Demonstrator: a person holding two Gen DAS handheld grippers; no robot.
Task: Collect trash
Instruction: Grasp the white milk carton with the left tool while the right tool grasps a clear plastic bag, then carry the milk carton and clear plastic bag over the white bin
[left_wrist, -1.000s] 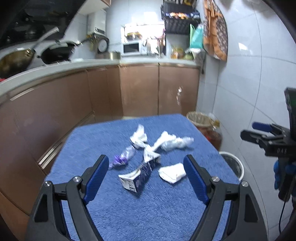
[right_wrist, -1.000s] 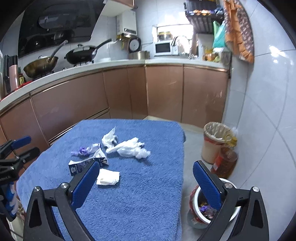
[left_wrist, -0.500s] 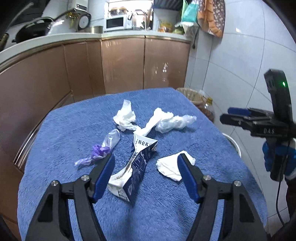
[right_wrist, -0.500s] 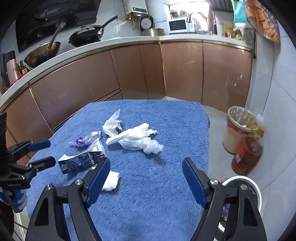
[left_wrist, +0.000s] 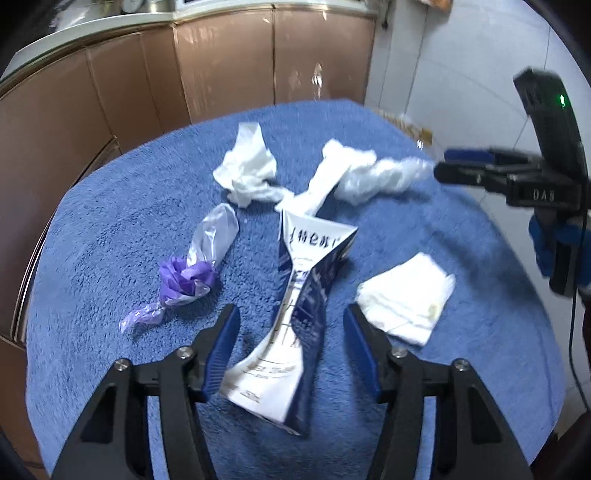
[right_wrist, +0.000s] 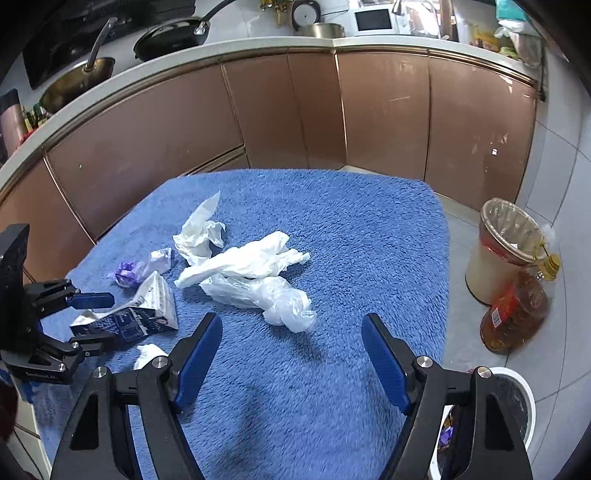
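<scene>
Both my grippers have come down over the blue-towelled worktop (right_wrist: 369, 229) from higher up, so collecting is starting and nothing is picked yet. My left gripper (left_wrist: 291, 325) is closing around the flattened milk carton (left_wrist: 295, 325), near the worktop's near left edge; its pads don't press it yet. My right gripper (right_wrist: 291, 332) is narrowing too, empty, just short of the clear plastic bag (right_wrist: 266, 295) at mid-worktop. The folded tissue (left_wrist: 406, 299) and purple wrapper (left_wrist: 184, 280) flank the carton; the bin (right_wrist: 517, 406) waits on the floor past the right edge.
</scene>
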